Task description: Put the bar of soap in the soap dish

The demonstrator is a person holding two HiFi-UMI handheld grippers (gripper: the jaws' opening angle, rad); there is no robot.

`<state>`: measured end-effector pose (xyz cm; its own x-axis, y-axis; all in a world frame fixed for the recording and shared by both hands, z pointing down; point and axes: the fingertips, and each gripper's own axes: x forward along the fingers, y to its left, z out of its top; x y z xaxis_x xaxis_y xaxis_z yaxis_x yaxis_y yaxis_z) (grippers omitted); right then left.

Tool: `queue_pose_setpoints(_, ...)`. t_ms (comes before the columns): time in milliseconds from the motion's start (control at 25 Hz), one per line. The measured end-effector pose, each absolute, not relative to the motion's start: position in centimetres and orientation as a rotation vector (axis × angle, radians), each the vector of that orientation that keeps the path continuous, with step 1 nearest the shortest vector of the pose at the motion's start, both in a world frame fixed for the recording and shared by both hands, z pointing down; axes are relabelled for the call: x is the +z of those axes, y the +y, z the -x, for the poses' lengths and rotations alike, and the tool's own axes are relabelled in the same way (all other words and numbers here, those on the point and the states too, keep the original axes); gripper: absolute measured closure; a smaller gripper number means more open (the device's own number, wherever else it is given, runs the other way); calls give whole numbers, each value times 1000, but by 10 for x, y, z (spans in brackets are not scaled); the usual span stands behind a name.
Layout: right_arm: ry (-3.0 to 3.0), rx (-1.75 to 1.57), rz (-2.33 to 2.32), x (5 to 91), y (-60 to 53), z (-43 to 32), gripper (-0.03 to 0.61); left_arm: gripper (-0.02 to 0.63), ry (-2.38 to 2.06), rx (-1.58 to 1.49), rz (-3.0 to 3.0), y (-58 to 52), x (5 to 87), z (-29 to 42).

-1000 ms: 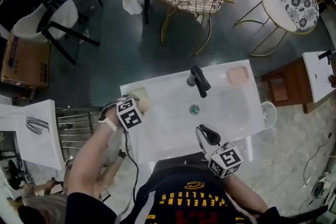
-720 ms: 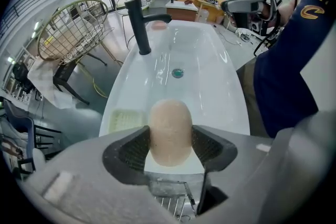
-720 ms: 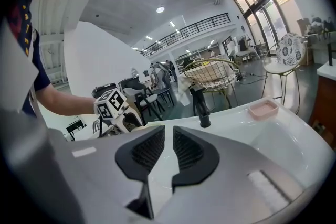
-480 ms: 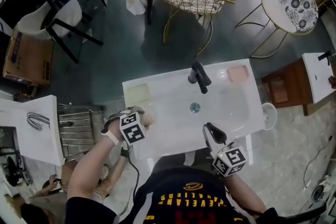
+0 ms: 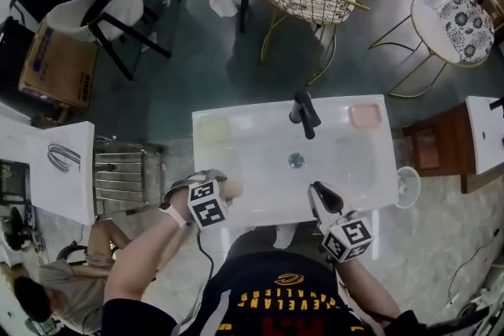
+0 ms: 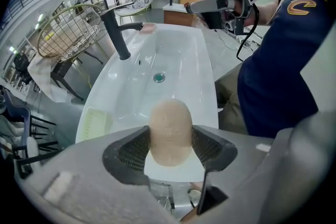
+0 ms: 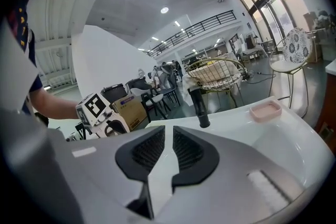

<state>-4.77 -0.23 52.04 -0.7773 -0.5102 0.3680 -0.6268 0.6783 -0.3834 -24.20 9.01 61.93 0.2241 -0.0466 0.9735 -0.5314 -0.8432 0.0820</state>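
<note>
Dark, glossy flooring (image 5: 205,67) is noted around a white, smooth-glazed rectangular washbasin (image 5: 260,201) with a shallow rounded bowl and a round metal drain (image 5: 296,160). A matt black cylindrical tap (image 5: 304,112) is mounted at the far rim. A gold wire chair (image 5: 311,0) with a patterned cushion is seen beyond it.

A pink soap dish (image 5: 365,116), rectangular with rounded corners and a raised lip, is set on the basin's far right corner. A pale green ribbed tray (image 6: 95,124) is set on the far left corner.

The bar of soap (image 6: 169,126), beige, oval and matt, is clamped at its sides between the black cross-hatched pads (image 6: 131,152) of the left gripper (image 6: 169,150). Its rounded end projects beyond the jaws. It is held above the basin's near left edge, well apart from the pink soap dish.

The right gripper (image 7: 167,149) is held at the near right edge of the basin. Its textured jaws are drawn close, with only a narrow slit between them, and nothing is held in it.
</note>
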Motion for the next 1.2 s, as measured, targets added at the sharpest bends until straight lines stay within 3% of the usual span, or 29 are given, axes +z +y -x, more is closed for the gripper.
queue_pose_setpoints(600, -2695, 723, -766, 516, -23, 1, 532, 359, -617, 1630, -2112, 72, 601, 163)
queue_pose_setpoints(1200, -2683, 745, -875, 516, -63, -93, 535, 359, -543, 1683, -2214, 5, 592, 56)
